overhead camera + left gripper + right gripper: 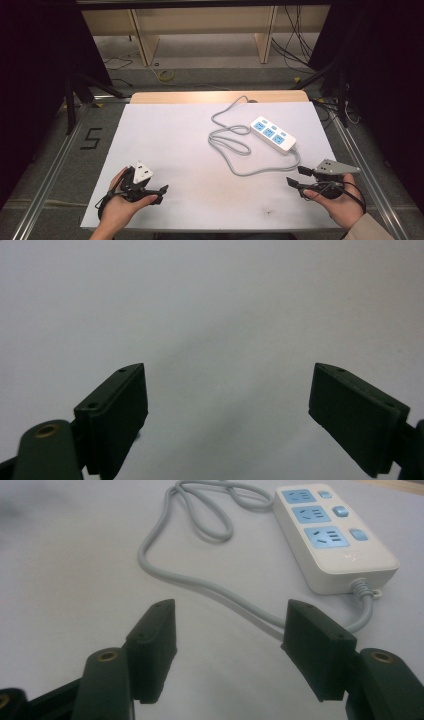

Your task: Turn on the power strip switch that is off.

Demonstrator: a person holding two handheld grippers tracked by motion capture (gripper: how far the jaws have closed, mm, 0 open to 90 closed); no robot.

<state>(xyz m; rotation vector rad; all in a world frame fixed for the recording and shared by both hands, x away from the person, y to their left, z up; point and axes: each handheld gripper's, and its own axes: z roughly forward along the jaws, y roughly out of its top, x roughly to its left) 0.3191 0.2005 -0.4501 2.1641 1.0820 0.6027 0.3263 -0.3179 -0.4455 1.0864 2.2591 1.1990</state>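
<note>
Table (pixel 165 140): white top, bare on the left half. Power strip (pixel 273 134) sits on the right half, toward the far side, long axis running diagonally from far-left to near-right. Its grey cord (pixel 235 145) leaves the near-right end, swings left along the near side, then loops back toward the far edge.

Right hand-held gripper (pixel 300 177): jaws apart, empty, near-right corner, pointing left. Strip lies just far of it, slightly left; the cord passes right ahead of its jaws in the right gripper view (pixel 225 600).

Left hand-held gripper (pixel 162 192): jaws spread, empty, near-left, well apart from strip and cord, facing bare table (pixel 210 305).

Right hand is clearly the nearer one; I'd expect it to reach far-left for the strip's near end or the cord.
</note>
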